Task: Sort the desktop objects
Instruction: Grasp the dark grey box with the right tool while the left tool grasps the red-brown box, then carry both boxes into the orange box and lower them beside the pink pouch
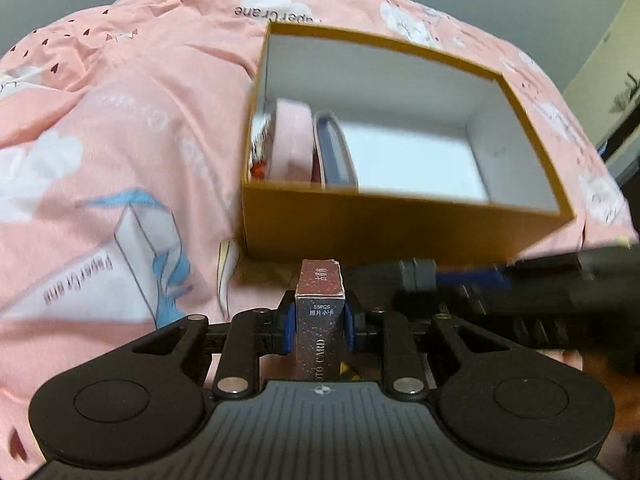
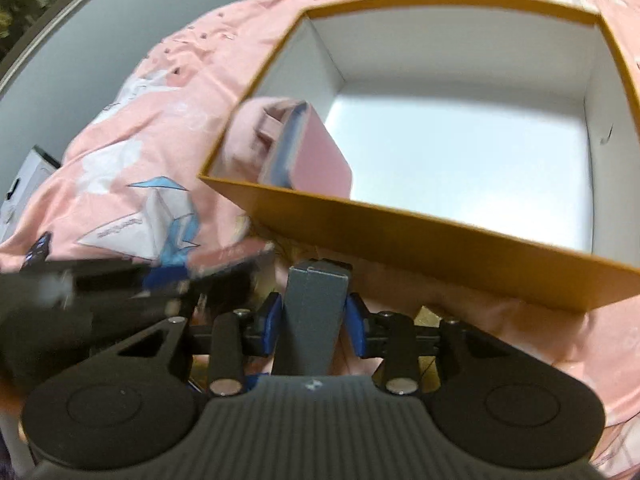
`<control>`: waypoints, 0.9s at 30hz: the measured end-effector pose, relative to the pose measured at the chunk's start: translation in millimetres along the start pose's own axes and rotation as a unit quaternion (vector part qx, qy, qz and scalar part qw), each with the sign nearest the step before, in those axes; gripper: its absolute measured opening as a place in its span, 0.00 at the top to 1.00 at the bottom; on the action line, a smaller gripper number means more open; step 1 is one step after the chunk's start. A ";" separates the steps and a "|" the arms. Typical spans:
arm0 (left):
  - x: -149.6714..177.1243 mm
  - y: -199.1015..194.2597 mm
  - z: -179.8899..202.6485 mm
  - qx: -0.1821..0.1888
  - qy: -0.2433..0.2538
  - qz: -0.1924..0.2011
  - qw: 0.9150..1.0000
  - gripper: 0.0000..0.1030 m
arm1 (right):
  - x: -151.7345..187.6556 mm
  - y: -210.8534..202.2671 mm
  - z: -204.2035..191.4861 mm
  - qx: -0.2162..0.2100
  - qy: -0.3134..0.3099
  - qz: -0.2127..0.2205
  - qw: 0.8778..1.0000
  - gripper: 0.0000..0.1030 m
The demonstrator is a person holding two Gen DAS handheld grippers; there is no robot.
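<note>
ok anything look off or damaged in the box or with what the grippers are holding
Nothing stands out. The open yellow box looks intact, with a pink item and a blue-edged one standing on edge at one end. Both held boxes look undamaged.

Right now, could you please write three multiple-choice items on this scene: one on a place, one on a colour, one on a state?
1. Where do the pink case and the dark blue-edged item beside it lie?
A. At one end inside the open box
B. On the bedsheet
C. In the right gripper

2. What colour is the box outside?
A. White
B. Mustard yellow
C. Green

3. What is the left gripper doing?
A. Standing open, nothing in it
B. Resting inside the box
C. Clamping a small card box

Answers: 1 A, both views show them within its walls. 2 B, the walls are yellow outside and white inside. 3 C, the blue pads press on its sides.
</note>
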State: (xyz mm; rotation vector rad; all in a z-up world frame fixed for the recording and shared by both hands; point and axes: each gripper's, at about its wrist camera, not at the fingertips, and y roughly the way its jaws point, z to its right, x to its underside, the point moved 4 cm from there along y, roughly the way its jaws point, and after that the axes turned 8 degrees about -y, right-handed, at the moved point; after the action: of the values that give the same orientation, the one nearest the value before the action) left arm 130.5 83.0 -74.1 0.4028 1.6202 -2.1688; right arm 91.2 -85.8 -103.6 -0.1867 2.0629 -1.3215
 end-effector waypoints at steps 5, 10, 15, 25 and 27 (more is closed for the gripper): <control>9.3 -14.5 -7.4 -0.013 -0.009 0.000 1.000 0.74 | 6.7 11.7 -2.7 -0.002 0.015 -0.012 1.000 0.62; 12.8 -23.8 -17.0 -0.019 -0.029 -0.028 0.999 0.74 | 9.8 20.5 -5.5 0.010 0.011 -0.017 1.000 0.63; 28.2 -20.9 -23.0 -0.025 -0.034 -0.044 0.998 0.75 | 11.0 9.5 -5.6 0.011 0.010 -0.001 1.000 0.64; -2.6 -78.2 0.8 0.022 -0.015 0.061 0.998 0.75 | -2.5 -68.4 0.8 -0.024 0.016 0.068 0.997 0.65; -12.5 -90.2 8.2 0.037 -0.010 0.081 0.996 0.75 | -7.6 -82.6 2.3 -0.037 0.021 0.082 0.996 0.65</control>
State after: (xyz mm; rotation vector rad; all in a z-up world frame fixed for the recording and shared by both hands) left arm 98.4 99.2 10.0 0.5133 1.4465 -2.1089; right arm 79.6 -123.4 -30.5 -0.0200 2.1142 -1.1601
